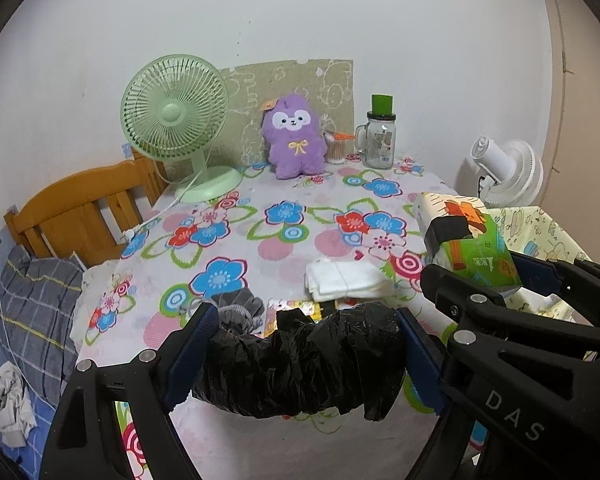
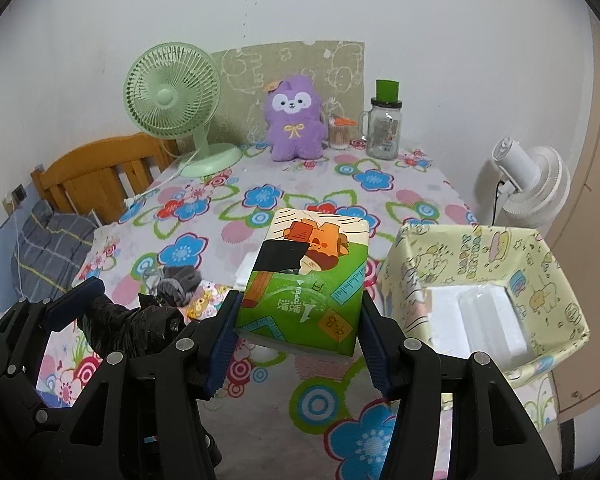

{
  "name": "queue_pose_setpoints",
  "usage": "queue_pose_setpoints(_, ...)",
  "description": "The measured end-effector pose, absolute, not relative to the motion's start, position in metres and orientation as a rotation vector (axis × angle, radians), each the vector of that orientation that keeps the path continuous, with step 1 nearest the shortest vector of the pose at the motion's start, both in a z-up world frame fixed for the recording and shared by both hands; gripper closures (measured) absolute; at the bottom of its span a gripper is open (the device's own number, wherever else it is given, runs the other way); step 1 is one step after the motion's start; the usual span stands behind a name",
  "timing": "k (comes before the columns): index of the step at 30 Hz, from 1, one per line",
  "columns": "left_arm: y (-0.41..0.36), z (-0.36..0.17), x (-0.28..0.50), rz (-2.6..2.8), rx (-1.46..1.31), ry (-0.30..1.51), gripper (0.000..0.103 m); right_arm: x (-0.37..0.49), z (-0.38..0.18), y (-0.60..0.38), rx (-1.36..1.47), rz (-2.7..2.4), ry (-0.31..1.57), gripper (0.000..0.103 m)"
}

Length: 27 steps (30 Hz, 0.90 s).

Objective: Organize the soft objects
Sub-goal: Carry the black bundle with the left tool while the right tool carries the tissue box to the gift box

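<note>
My left gripper (image 1: 304, 344) is shut on a crumpled black plastic bag (image 1: 300, 368), held above the near edge of the flowered table (image 1: 260, 224). My right gripper (image 2: 296, 336) is shut on a green and orange tissue pack (image 2: 312, 276), lifted over the table; the tissue pack (image 1: 468, 240) also shows at the right of the left wrist view. On the cloth lie a grey glove (image 1: 240, 308), a folded white cloth (image 1: 344, 280) and a small yellow packet (image 1: 296, 308). A purple plush toy (image 1: 294, 136) sits at the back. The black bag (image 2: 132, 332) hangs left of my right gripper.
A yellow patterned box (image 2: 484, 272) with white foam inside stands at the table's right. At the back are a green desk fan (image 1: 176, 120), a glass jar with green lid (image 1: 380, 136) and a cotton swab cup (image 1: 336, 148). A white fan (image 2: 532, 184) stands right; a wooden bed frame (image 1: 80, 208) left.
</note>
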State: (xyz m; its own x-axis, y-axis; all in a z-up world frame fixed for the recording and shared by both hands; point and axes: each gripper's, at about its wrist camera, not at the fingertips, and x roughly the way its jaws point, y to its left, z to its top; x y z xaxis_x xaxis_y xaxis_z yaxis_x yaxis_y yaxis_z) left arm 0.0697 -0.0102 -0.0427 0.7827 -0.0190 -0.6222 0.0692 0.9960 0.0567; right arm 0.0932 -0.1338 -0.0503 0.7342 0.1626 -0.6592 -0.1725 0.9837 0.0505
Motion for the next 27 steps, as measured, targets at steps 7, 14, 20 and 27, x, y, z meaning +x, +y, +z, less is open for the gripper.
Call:
queue_pose_setpoints(7,-0.020,-0.031,0.073,-0.068,0.080,0.651,0.014,0.093,-0.037,-0.146,-0.007,0.167,0.699,0.045)
queue_pose_setpoints(14,-0.030,-0.020,0.075,-0.086,0.079,0.632,0.014,0.094,-0.026,-0.157,0.003,0.158,0.678,0.045)
queue_pose_setpoints(20,-0.041,-0.014,0.077,-0.094,0.089,0.619,0.014,0.096,-0.019,-0.167,0.007,0.151,0.664,0.045)
queue_pose_setpoints(27,-0.055,-0.006,0.081,-0.122,0.097,0.602,0.014,0.097,-0.009,-0.183,0.020,0.140,0.642,0.045)
